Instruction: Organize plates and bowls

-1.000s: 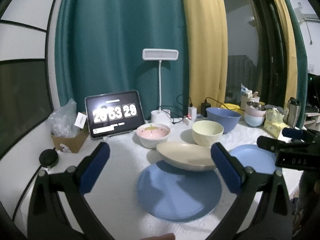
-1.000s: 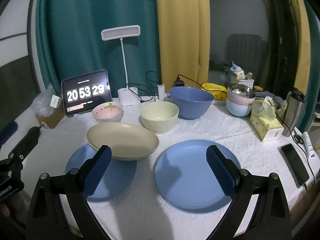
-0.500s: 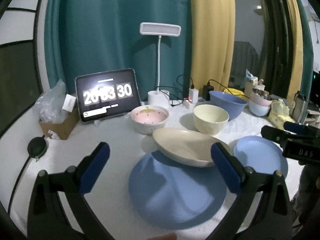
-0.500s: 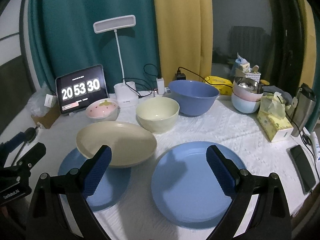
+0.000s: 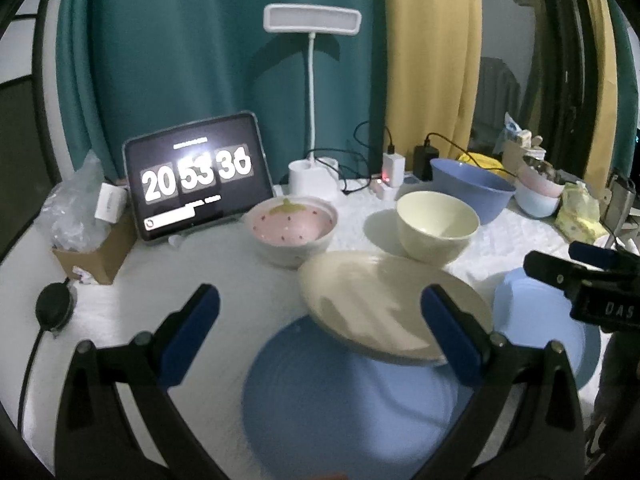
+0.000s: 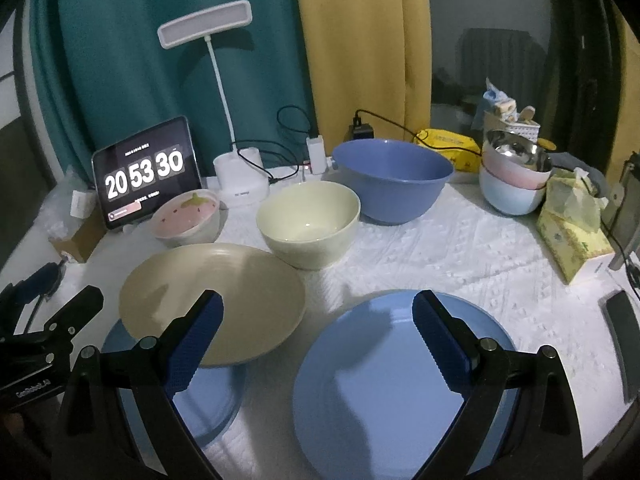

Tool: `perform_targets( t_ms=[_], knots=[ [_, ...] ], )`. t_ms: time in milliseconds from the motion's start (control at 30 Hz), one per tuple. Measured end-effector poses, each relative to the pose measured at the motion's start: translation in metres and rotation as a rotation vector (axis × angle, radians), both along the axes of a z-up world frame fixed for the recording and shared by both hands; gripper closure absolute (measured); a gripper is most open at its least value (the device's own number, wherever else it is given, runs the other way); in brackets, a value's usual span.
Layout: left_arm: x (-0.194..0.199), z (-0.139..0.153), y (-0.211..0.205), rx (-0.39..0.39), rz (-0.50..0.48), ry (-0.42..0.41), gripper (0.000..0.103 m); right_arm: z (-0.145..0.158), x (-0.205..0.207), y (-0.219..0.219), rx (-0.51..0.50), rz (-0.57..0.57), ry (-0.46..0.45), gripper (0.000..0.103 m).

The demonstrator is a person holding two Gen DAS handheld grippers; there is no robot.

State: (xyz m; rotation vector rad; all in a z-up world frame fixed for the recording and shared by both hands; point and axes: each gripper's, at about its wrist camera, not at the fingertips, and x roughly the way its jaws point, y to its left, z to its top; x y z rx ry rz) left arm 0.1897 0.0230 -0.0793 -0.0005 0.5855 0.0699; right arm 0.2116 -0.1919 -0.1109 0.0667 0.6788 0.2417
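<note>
A cream plate (image 5: 384,308) (image 6: 212,300) rests tilted, its near edge overlapping a small blue plate (image 5: 352,400) (image 6: 208,396). A larger blue plate (image 6: 400,384) (image 5: 540,320) lies to the right of them. Behind stand a pink strawberry bowl (image 5: 290,228) (image 6: 186,218), a cream bowl (image 5: 438,226) (image 6: 308,222) and a big blue bowl (image 6: 392,178) (image 5: 472,188). My left gripper (image 5: 320,340) is open above the small blue plate. My right gripper (image 6: 318,344) is open over the gap between the cream plate and the larger blue plate. Neither holds anything.
A tablet clock (image 5: 196,176), a white desk lamp (image 5: 312,176) and chargers with cables (image 6: 316,152) line the back. Stacked bowls (image 6: 512,184), a tissue pack (image 6: 572,228) and a phone (image 6: 624,336) sit at the right. A cardboard box (image 5: 96,252) stands at the left.
Both grippers have moved closer to the table and the plates, which now look larger. Both stay open. The plates and bowls have not shifted.
</note>
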Motion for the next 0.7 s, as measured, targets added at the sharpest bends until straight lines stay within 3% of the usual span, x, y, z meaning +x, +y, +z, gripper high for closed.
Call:
perform_targets(
  t_ms=[433,700],
  knots=[
    [0.038,-0.023,0.005,-0.031,-0.018,0.074,0.002,-0.027,0.033,0.02,-0.001,0.064,0.091,0.006],
    [0.06,-0.042,0.015,-0.075,-0.013,0.141,0.002,-0.052,0.054,0.035,0.02,0.112,0.194,0.012]
  ],
)
